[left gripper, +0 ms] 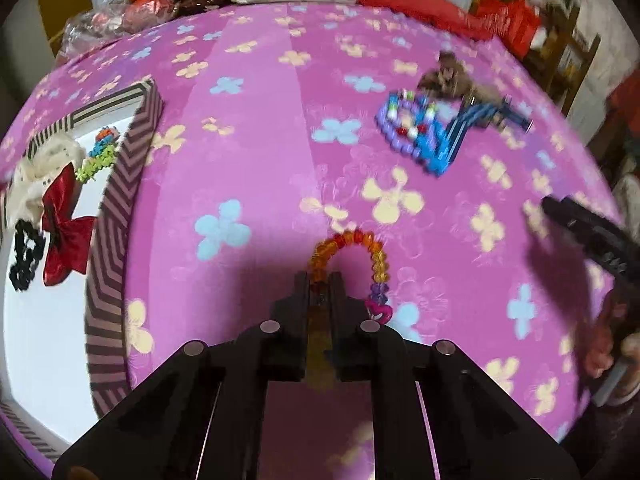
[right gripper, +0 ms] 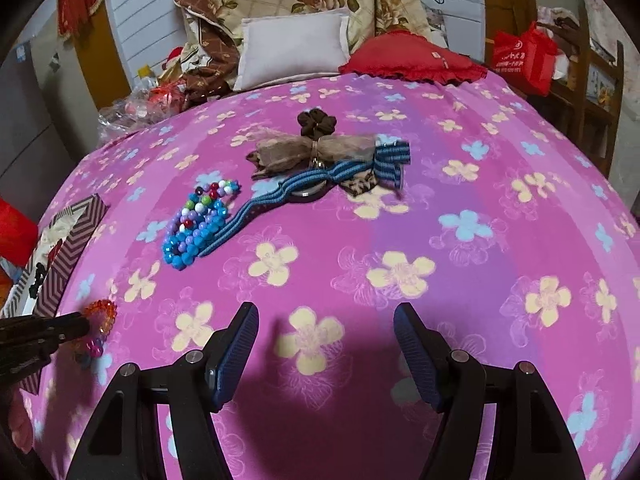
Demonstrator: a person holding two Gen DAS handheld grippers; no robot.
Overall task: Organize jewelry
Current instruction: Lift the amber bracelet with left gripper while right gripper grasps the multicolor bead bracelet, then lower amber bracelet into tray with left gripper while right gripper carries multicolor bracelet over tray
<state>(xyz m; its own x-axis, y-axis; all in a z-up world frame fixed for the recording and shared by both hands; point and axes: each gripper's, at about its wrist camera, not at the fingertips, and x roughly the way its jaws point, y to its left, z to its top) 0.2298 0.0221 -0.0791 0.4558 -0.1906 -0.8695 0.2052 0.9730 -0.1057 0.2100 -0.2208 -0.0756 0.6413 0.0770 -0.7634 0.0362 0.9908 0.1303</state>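
1. The left gripper (left gripper: 320, 280) points steeply down at the bed (left gripper: 280, 160), its fingers clenched on the near side of an orange bead bracelet (left gripper: 348, 248); the rest of the loop arches out ahead of the fingertips and lies on the pink flowered cover.
2. A pink heart charm (left gripper: 378, 312) hangs at the bracelet's right end, just beside the right finger.
3. To the left, the striped box (left gripper: 120, 208) stands open, its near wall running close alongside the left gripper; a strip of bare cover separates them.
4. Inside the box lie a red bow (left gripper: 60, 224), a black bead bracelet (left gripper: 24, 256), a green-and-blue hair piece (left gripper: 100, 156) and something cream-coloured (left gripper: 32, 176) against the far wall.
5. The right gripper (right gripper: 324, 344) hovers over the cover with its fingers spread wide and nothing between them; open bedding lies ahead of it.
6. Further up the bed, well apart from both grippers, a heap of blue and purple beads (right gripper: 196, 228) touches a blue striped ribbon (right gripper: 280, 192), with a brown gauze bow (right gripper: 308, 152) and a dark brown scrunchie (right gripper: 316, 122) just behind.
7. Pillows (right gripper: 292, 48) and folded bedding line the far edge of the bed; the right edge drops off towards wooden furniture (right gripper: 592, 92).
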